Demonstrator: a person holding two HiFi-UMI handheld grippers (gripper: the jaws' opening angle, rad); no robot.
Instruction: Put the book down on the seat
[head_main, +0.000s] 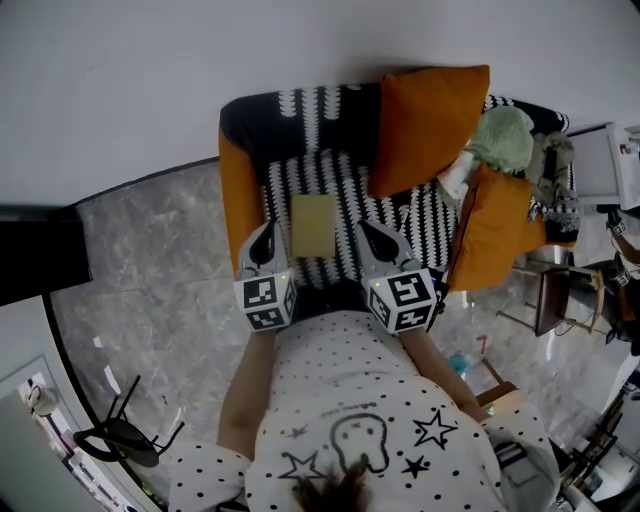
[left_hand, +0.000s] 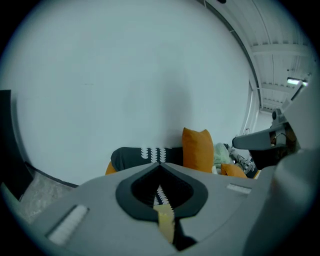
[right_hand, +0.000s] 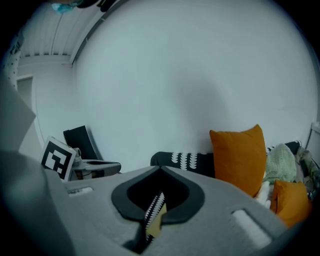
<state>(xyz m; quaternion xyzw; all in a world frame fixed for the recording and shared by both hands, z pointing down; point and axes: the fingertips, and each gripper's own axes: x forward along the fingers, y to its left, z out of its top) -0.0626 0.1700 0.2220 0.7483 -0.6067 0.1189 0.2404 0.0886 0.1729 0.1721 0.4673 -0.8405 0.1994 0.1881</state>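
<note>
- Your left claw (head_main: 267, 232) is closed. Its own view shows the two tips (left_hand: 160, 165) meeting with nothing clamped between them.
- Your right claw (head_main: 366, 228) looks the same. The tips (right_hand: 161, 168) are pressed together and it is empty too.
- The book (head_main: 313, 225), pale yellow, lies flat on the seat (head_main: 352, 205), right in the gap between your two claws.
- It sits just to the right of the left claw's tip and just to the left of the right claw's tip. From the head view, neither claw touches it.
- Look through the opening behind the left claw's shut tips. A sliver of the book (left_hand: 165, 222) shows below them, with the seat's black-and-white zigzag above it.
- The right claw's opening gives the same peek, with a corner of the book (right_hand: 157, 226) under a strip of zigzag.
- Ahead of the right claw and a bit to its right, a big orange cushion (head_main: 430, 120) stands upright against the chair back.
- Further off to the right claw's right, a second orange cushion (head_main: 495, 230) leans on edge. A pale green cloth (head_main: 502, 135) is bundled beyond it.
- Just to the left of your left claw runs the orange armrest (head_main: 240, 195).
</note>
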